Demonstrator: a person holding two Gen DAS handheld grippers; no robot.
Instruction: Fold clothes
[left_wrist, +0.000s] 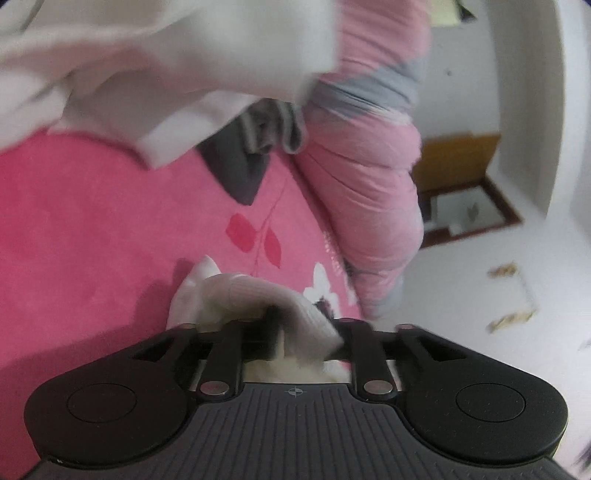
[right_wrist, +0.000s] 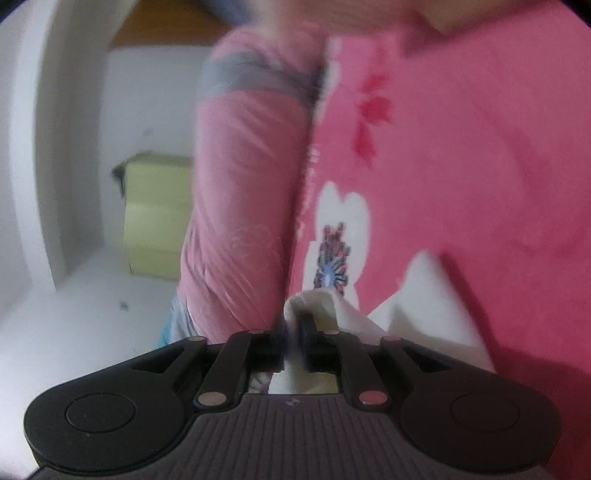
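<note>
your left gripper (left_wrist: 275, 325) is pinched tight on a ribbed hem of the white garment (left_wrist: 155, 66), the rest of which hangs blurred above the pink bedsheet (left_wrist: 92, 229). your right gripper (right_wrist: 293, 332) is clamped on another white fold (right_wrist: 332, 310). the rolled pink quilt (left_wrist: 369, 184) lies beside it. the yellow box (right_wrist: 159, 214) on the floor shows no contents.

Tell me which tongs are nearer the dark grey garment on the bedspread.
Left. The left tongs, shut on white cloth, face the dark grey garment; the right tongs' view doesn't show it.
</note>
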